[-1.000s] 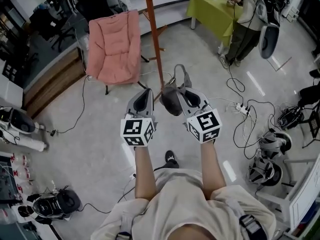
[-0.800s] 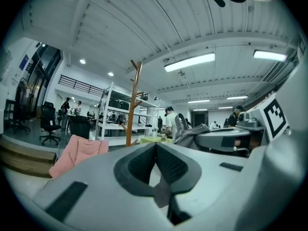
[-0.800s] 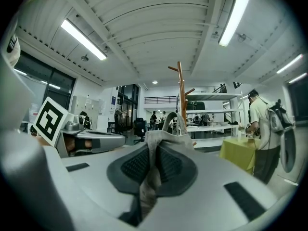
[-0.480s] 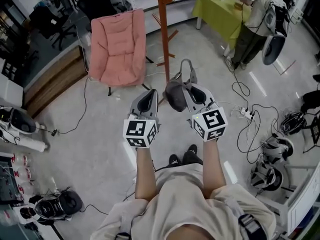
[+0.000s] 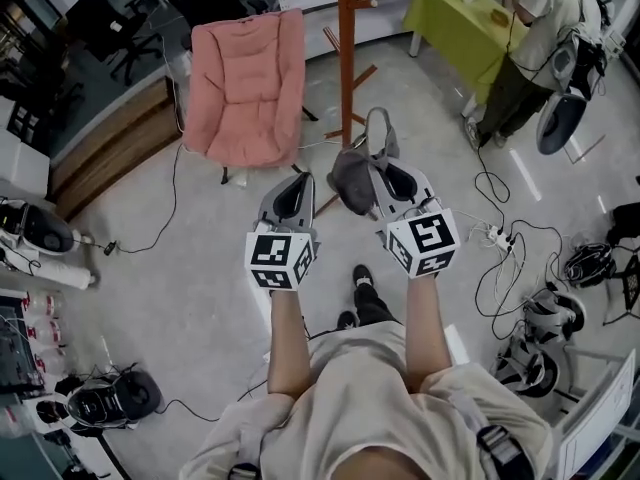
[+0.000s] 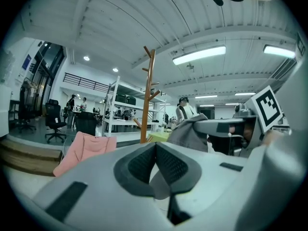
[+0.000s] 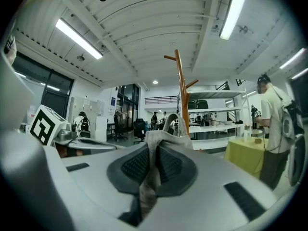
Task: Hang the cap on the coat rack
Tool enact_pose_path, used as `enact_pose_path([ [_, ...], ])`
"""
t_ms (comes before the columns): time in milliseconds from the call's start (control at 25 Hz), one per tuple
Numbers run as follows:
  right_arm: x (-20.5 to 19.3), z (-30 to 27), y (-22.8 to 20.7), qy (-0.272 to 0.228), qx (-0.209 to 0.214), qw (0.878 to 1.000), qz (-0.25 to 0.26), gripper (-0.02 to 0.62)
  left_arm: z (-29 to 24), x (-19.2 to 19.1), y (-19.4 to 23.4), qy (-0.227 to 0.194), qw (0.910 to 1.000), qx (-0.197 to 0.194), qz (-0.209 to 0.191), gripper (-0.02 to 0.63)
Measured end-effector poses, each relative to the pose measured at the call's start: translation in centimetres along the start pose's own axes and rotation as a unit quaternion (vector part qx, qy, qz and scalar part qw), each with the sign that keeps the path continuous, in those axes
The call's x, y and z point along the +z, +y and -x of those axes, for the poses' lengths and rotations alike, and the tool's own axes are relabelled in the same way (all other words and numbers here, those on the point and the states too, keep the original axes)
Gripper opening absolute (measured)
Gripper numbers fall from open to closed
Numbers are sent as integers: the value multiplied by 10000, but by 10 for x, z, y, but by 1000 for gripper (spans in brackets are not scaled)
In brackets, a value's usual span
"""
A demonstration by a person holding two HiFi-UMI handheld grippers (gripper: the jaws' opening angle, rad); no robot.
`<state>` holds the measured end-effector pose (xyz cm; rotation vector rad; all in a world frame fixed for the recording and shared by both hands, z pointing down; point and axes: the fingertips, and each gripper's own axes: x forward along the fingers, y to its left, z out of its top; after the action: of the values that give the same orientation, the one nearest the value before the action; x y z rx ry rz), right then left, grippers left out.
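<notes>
- The right gripper (image 5: 385, 180) is clamped on a fold of the grey cap (image 5: 350, 180). Its own view shows cloth pinched flat between the two ribbed pads, and the back strap (image 5: 378, 130) stands up in a loop past the tips.
- The left gripper (image 5: 290, 196) carries nothing. Its pads meet at the tips with only floor showing behind them, and it rides just beside the cap without touching it.
- The cap is in the air in front of the person's chest, well short of the wooden coat rack (image 5: 345, 58), which stands straight ahead with the pink folding chair (image 5: 245, 78) to its left.
- As I judge it, this is the carry-in, so the job is to close on the pole squarely and bring the cap up to a peg (image 7: 170, 58) — they branch off high and angle upward.
- The open strap loop looks like the easiest thing to drop over a peg, so I'd present that side first rather than the crown.
- The grip is on thin fabric near the edge. A slow lift makes sense, with no letting go until the peg visibly bears the weight.
- The free left gripper could steady or spread the cap if it twists.
- Cables (image 5: 500, 253) trail on the floor to the right — worth minding underfoot.
</notes>
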<state>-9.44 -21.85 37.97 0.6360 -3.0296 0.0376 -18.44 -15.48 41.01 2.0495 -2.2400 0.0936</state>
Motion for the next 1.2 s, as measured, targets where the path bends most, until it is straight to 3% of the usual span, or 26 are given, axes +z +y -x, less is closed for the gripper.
enact_pose_path([
  [520, 44, -35, -28, -414, 331, 9986, -13, 12, -55, 29, -6, -98, 9998, -52, -172, 8],
  [1200, 90, -70, -55, -667, 617, 9951, 376, 12, -109, 68, -5, -302, 9990, -100, -328, 8],
])
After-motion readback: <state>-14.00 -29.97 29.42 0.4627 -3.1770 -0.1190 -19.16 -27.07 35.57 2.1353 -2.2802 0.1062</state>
